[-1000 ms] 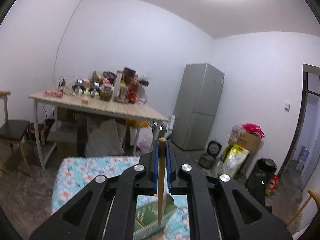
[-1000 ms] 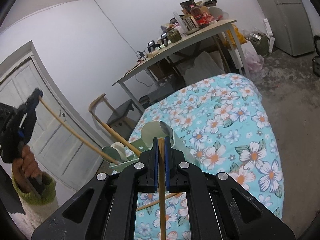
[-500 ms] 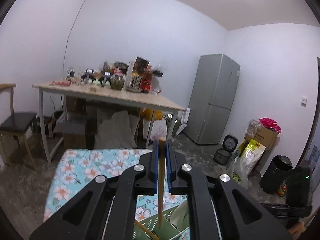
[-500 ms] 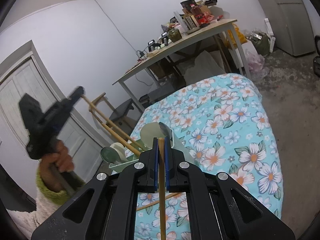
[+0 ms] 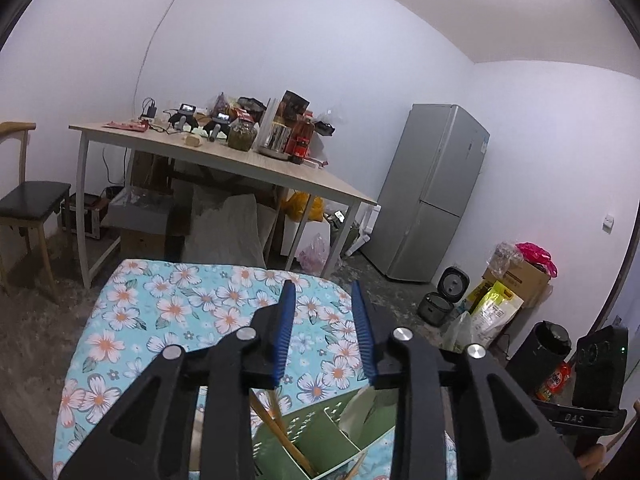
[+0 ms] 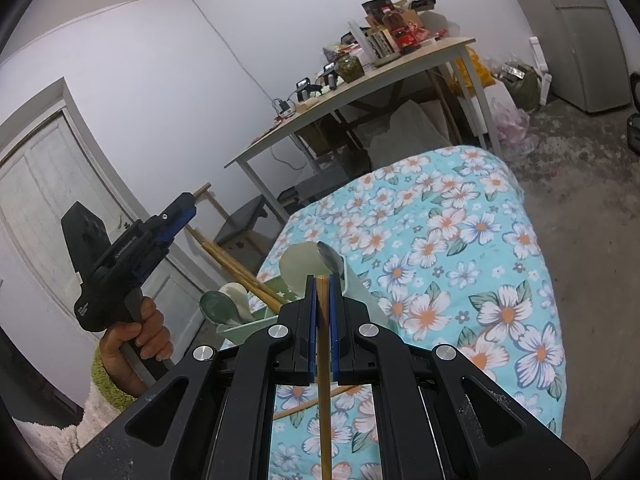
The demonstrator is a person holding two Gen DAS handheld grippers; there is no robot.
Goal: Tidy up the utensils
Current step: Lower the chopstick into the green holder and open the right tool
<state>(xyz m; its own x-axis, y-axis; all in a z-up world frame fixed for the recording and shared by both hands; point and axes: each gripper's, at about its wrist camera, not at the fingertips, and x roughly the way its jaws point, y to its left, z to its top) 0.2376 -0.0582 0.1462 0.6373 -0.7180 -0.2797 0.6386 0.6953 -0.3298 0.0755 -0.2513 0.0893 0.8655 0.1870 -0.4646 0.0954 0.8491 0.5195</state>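
Left tongs (image 5: pixel 323 292) just spread, nothing between them, above the green organizer (image 5: pixel 320 440); right tongs (image 6: pixel 320 284) pinch a chopstick (image 6: pixel 325 400)

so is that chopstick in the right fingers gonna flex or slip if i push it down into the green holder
The wooden chopstick looks rigid, so it probably won't flex. Pinched only near its top end, it may pivot or slide. The light plastic utensil holder, loaded with tall utensils, could tip.

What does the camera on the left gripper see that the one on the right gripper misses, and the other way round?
Only the left wrist view shows the left gripper from behind, its jaws just opened and empty, and the rice cooker. Only the right wrist view shows the right gripper shut on a chopstick, the hand and the white door. Both show the green utensil holder, the floral cloth and the cluttered table.
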